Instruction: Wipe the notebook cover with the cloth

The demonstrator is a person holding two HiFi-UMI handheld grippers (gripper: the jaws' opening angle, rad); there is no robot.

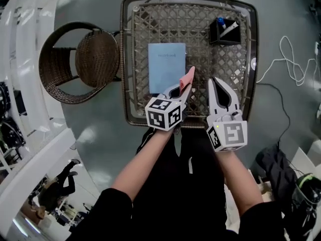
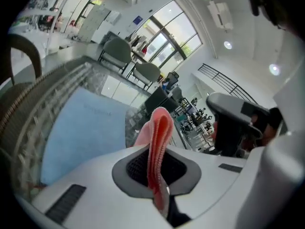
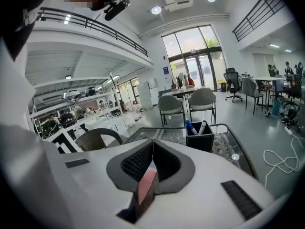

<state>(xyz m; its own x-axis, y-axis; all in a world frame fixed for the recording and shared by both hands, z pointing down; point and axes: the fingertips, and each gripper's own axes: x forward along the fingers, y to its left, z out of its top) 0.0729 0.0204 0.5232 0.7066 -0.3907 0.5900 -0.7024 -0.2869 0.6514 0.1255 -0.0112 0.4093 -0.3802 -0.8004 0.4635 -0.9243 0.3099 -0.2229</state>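
A grey floor lies under a glass-topped wicker table point(image 1: 124, 59), with a round wicker chair point(image 1: 80, 62) just beside its left edge and a white cable point(image 1: 291, 64) looped on the floor to the right. The notebook point(image 1: 166, 67), pale blue, lies flat near the middle of the table with its cover up and nothing resting on it. A black pen holder point(image 1: 224, 31) stands in the far right corner, well apart from the notebook.

The left gripper point(image 1: 184, 88) is at the notebook's near right corner, its fingers pinching the pink cloth point(image 1: 187, 79), which sticks out past the tips as a folded strip. From the head view the cloth sits right at the notebook's edge; I cannot tell whether it touches the cover. In the left gripper view the cloth point(image 2: 157, 142) stands between the pads, with the notebook point(image 2: 86, 128) ahead and to the left.

The right gripper point(image 1: 215, 84) is just beside the left one, to the right of the notebook. In its own view the fingertips point(image 3: 151, 149) are pressed together; a pink sliver shows low in the gap behind them, and I cannot tell what it is.
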